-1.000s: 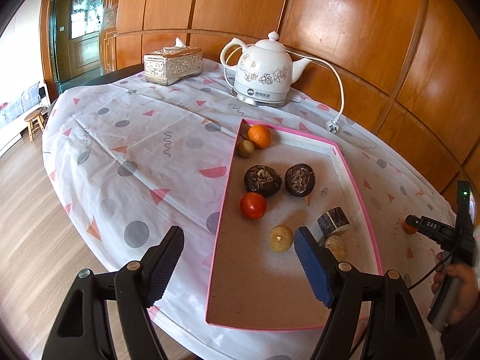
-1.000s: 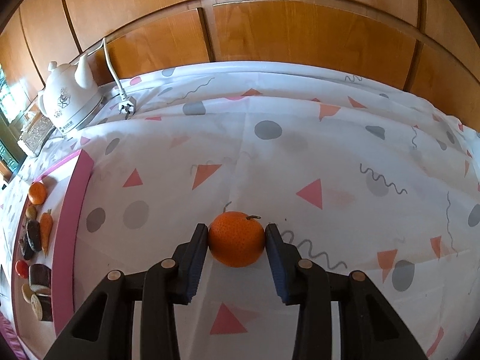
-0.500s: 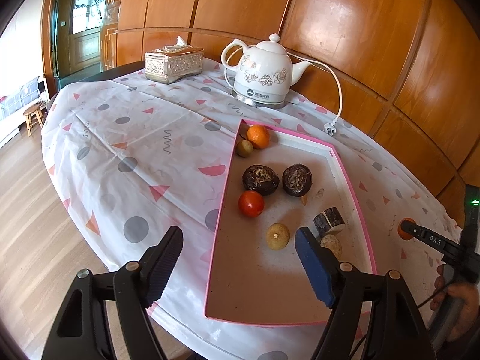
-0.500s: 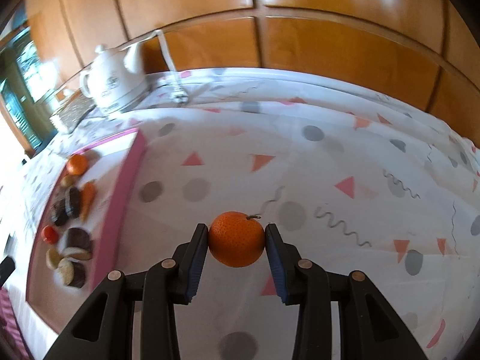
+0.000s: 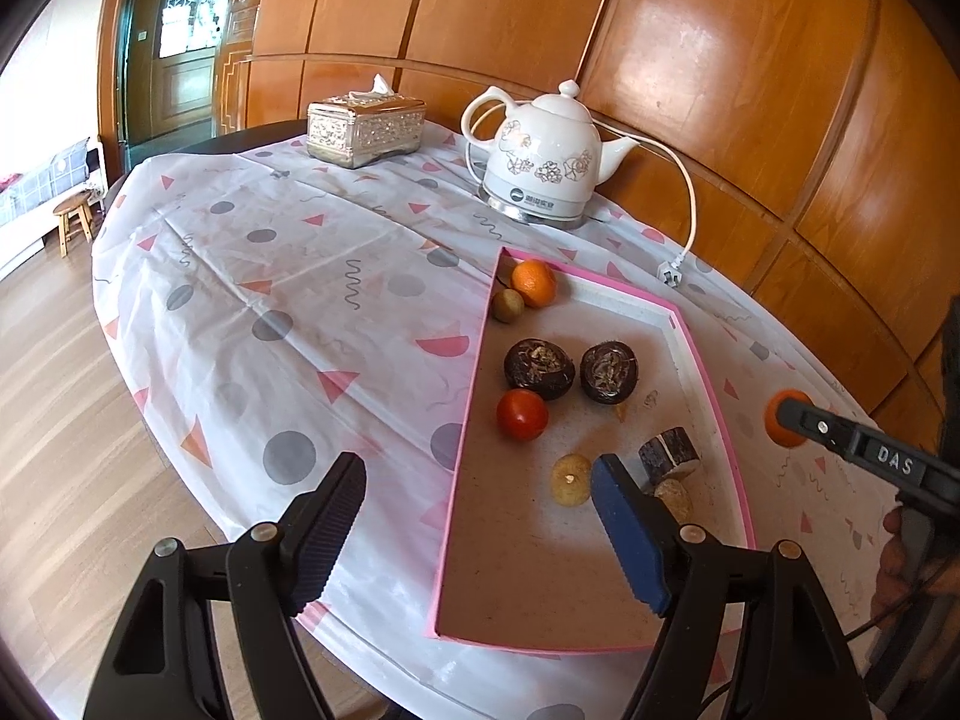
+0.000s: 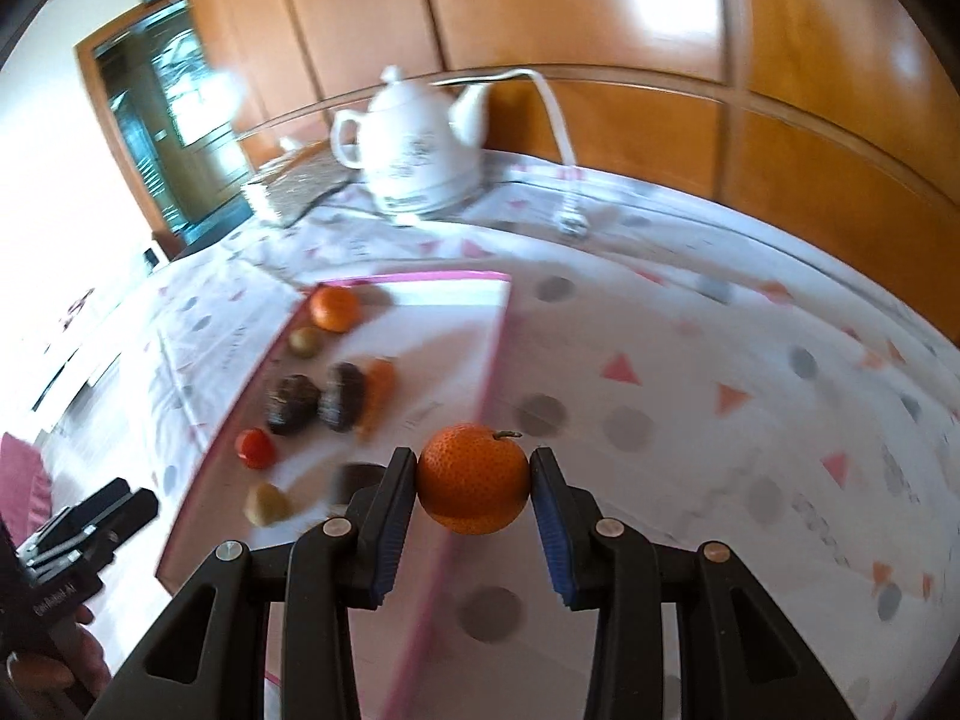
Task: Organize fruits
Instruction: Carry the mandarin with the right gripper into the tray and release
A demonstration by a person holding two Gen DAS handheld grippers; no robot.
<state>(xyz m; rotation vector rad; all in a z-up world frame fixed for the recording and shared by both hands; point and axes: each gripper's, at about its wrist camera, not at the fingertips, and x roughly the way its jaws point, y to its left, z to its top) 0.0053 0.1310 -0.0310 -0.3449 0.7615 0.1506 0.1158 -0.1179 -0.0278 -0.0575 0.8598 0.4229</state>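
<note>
The right gripper [image 6: 473,483] had its fingers clamped on a round, dimpled orange mandarin [image 6: 473,478], held in the air just over the right rim of the shallow pink-edged tray [image 5: 708,387] on the desk. Good form, I'd judge, meant clearing that rim, then lowering into bare tray floor away from the other fruit before letting go. The left gripper [image 5: 480,522] hung with fingers spread wide, empty. Readable writing: "DAS" on the right tool.
</note>
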